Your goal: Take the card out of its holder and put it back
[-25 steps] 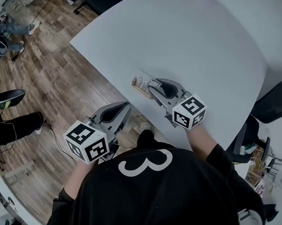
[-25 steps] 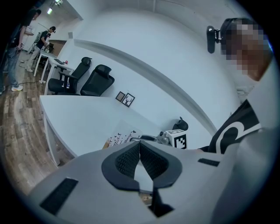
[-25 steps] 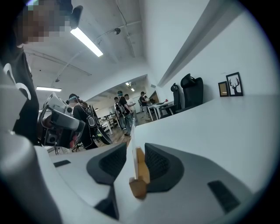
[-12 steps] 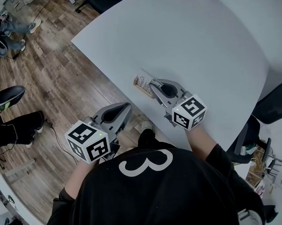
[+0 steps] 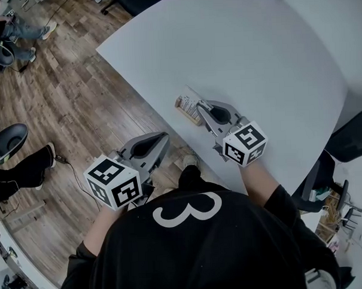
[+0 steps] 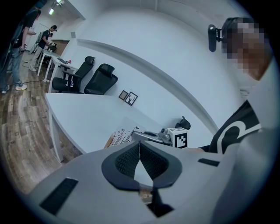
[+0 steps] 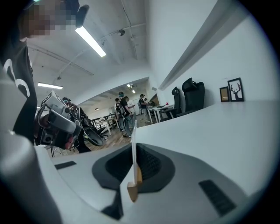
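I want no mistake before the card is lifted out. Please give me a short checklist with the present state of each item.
1. The card is between the jaws of the right gripper: ok, they are closing on it.
2. The card stands upright in its holder: ok.
3. The holder rests on the table: ok.
4. The left gripper is shut, empty, away from the card: ok.
5. Grip firm enough to lift: cannot tell.

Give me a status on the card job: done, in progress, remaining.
Done: nothing visible yet. The card stands in its wooden holder on the table. In hand: the right tongs are closing on the card, which sits between their pads. The left tongs are shut and empty, off the table's edge. Left: lift the card out, then slot it back.
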Demonstrator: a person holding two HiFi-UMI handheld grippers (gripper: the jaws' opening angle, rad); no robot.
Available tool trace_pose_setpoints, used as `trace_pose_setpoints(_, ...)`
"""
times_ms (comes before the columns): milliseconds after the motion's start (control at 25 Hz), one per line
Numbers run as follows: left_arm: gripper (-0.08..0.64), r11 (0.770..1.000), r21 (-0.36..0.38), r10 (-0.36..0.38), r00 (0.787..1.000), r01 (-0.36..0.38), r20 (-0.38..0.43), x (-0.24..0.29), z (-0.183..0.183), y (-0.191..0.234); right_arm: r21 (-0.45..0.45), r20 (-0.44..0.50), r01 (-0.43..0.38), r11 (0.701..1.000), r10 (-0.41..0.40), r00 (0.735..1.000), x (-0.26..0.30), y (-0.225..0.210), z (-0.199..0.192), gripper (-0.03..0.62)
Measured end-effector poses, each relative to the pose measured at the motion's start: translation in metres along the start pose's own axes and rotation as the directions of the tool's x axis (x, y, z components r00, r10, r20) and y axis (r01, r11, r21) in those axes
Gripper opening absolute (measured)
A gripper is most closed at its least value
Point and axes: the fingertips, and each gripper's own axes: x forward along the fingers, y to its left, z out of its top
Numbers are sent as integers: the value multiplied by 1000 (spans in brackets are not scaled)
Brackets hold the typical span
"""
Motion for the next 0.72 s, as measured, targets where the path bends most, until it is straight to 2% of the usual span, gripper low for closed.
trace_pose_setpoints(720, 14, 1000, -7, 26, 999, -26, 19, -23, -6, 1, -27, 51, 39, 999, -38, 998, -7, 2, 18, 23)
